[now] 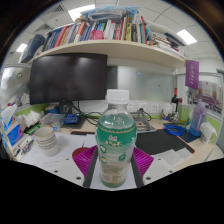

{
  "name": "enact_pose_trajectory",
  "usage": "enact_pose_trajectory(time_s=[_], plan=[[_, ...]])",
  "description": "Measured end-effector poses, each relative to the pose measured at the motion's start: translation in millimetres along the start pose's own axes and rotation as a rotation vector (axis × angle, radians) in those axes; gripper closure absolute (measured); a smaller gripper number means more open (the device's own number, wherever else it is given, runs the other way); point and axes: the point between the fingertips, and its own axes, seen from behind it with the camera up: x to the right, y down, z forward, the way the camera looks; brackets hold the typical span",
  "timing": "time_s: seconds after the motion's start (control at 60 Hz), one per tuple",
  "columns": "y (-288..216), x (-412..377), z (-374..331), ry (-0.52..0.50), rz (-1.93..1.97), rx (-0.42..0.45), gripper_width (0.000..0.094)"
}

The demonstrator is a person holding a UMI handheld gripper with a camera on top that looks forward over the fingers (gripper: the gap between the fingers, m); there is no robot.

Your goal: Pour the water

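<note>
One water bottle [116,142] with a white cap stands on the counter [60,165], and everything else is counted from it. One gripper [115,160] shows, with two pink pads [86,158], one at either side of the bottle. Behind the bottle hangs one dark monitor [68,77]. Above the bottle runs one shelf [100,47] bearing a row of books [95,31], too closely packed to count. To the left of the bottle sits one stack of white bowls [46,139]; how many are in it cannot be told. One purple banner [192,72] hangs to the right of the bottle.
</note>
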Motion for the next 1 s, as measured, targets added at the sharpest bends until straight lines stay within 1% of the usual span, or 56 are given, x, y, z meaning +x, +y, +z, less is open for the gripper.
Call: enact_pose_trajectory(time_s=[0.033,0.083,0.15,0.183,0.217,0.233,0.25,0.283,0.3,0.333,0.35,0.45,0.533,0.633,0.817,0.867,1.0], plan=[[2.6,3.0,3.4,0.0,0.005,-0.001,0.0402],[-1.0,3.4,6.2,-0.011,0.011,0.018,0.0416],[-1.6,3.0,8.5,-0.025,0.011,0.02,0.0464],[-1.7,2.7,9.3,-0.031,0.004,0.019,0.0473],[-1.6,1.3,10.1,-0.042,-0.006,0.02,0.0524],[-1.9,1.1,10.5,-0.045,-0.009,0.021,0.053],[-1.9,1.2,10.9,-0.047,-0.012,0.022,0.0587],[-1.6,-1.8,12.4,-0.049,-0.013,0.021,0.0582],[-2.1,-1.8,13.1,-0.048,-0.019,0.023,0.0607],[-2.3,-1.1,14.4,-0.044,-0.032,0.023,0.0608],[-2.9,-1.2,15.0,-0.044,-0.037,0.025,0.0629],[-3.7,-4.2,20.4,-0.041,-0.07,0.02,0.0628],[-4.6,-6.5,23.3,-0.036,-0.114,-0.007,0.0628],[-19.3,-11.5,21.5,-0.025,-0.239,-0.024,0.0626],[-60.6,-38.5,22.3,-0.028,-0.612,-0.078,0.0629],[-67.1,-47.0,26.1,-0.026,-0.749,-0.116,0.0628],[-80.2,-69.0,40.9,-0.012,-1.092,-0.159,0.0629]])
